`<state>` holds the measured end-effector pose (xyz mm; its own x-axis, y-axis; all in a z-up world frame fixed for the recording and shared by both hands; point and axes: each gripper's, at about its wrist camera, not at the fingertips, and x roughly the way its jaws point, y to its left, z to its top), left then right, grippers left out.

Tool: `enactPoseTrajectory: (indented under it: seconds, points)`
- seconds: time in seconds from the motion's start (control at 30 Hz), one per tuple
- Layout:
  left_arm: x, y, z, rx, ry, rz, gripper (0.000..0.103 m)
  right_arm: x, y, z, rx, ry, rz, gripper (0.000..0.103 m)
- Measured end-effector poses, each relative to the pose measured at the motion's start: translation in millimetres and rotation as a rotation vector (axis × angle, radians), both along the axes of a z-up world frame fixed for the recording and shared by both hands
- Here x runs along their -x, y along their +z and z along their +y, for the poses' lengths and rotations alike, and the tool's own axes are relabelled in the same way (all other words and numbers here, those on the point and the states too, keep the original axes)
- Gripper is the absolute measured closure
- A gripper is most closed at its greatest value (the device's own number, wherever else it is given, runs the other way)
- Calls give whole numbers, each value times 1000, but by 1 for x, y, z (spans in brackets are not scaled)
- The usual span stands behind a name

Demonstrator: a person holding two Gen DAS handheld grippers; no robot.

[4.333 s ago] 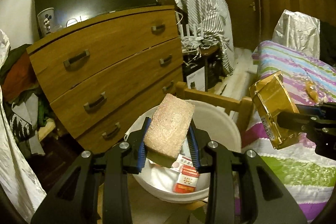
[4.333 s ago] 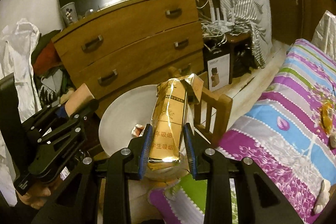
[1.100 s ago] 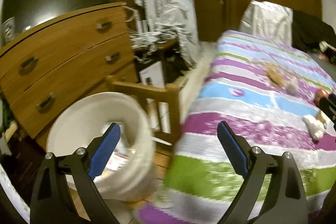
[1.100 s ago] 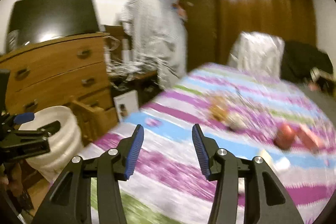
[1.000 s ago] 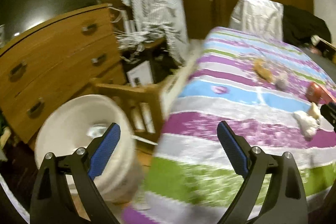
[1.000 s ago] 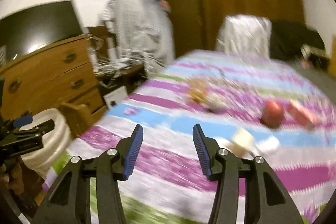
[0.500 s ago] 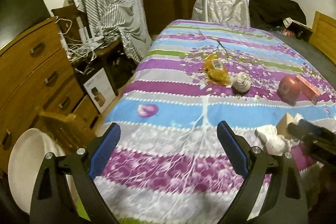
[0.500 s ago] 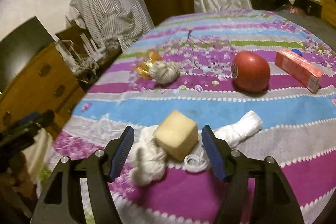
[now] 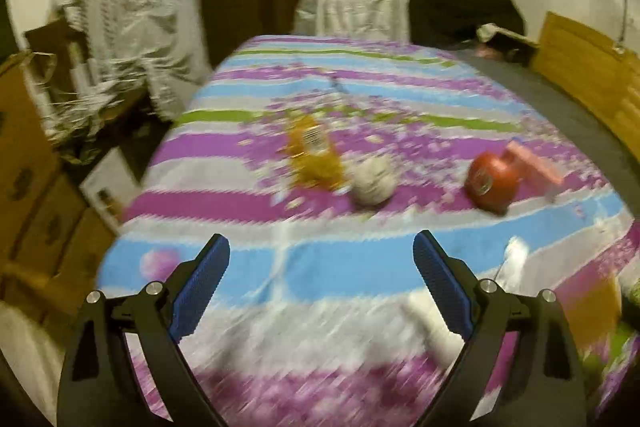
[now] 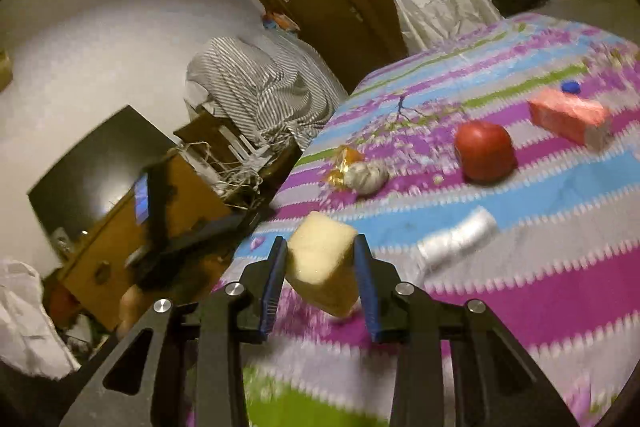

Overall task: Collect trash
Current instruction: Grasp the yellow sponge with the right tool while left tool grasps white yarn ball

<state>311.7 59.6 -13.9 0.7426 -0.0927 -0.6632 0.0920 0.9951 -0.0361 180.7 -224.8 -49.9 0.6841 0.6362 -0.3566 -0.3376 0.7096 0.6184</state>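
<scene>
Two grippers are over the striped bedspread (image 9: 320,259); entries run left to right.

Left gripper (image 9: 322,279): jaws wide, nothing between them. Ahead of the jaws, slightly left of their centre line, lies an orange snack wrapper (image 9: 314,157). Just right of it, touching or nearly so, a crumpled grey-white wad (image 9: 373,181). Further right, beyond the right jaw's line, a red round object (image 9: 491,183), with a pink carton (image 9: 534,169) just behind it. View is blurred; small details cannot be read.

Right gripper (image 10: 320,279): jaws have just been closing and now stand narrow, with a pale yellow sponge block (image 10: 324,273) between them, both pads against its sides. The block looks tilted and lifted off the cover, though blur makes the contact with the bed hard to tell. To the right of the jaws, a white roll (image 10: 458,241) lies on the cover. A small blue cap (image 10: 570,87) lies far ahead, past the carton.

Progress, judged: one piece is in hand and not yet binned; no bin shows in either view. At least six pieces are left on the bed: wrapper, wad, red object, carton, roll, cap. Collection looks well short of done. The left gripper's nearest candidates are the wrapper and wad.
</scene>
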Motion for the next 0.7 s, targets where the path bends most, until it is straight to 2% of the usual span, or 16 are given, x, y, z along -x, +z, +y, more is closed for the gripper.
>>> enactPoseTrajectory:
  seconds: [0.13, 0.3, 0.33, 0.37, 0.4, 0.43, 0.47, 0.57, 0.7]
  points:
    - [-49, -17, -25, 102, -10, 27, 14, 21, -22, -21, -58, -3, 59, 67]
    - [-105, -51, -41, 174, 121, 87, 14, 27, -41, -33, -99, 12, 99, 67]
    - [-115, -59, -43, 171, 147, 113, 22, 28, -44, -33, -96, 10, 102, 67]
    - [-122, -66, -43, 169, 159, 136, 35, 29, -46, -34, -95, 10, 106, 67]
    - [-128, -75, -42, 185, 158, 176, 61, 31, -48, -35, -96, 7, 108, 67]
    - [-127, -80, -38, 252, 138, 192, 62, 31, -48, -37, -97, 3, 109, 67]
    - [-121, -78, -34, 282, 149, 174, 64, 31, -49, -38, -99, 0, 107, 67]
    - [-90, -65, -27, 270, 142, 150, 66, 33, -46, -39, -76, -13, 94, 67]
    - [-19, -34, -1, 240, 146, 83, 66, 37, -43, -29, -30, -11, 101, 67]
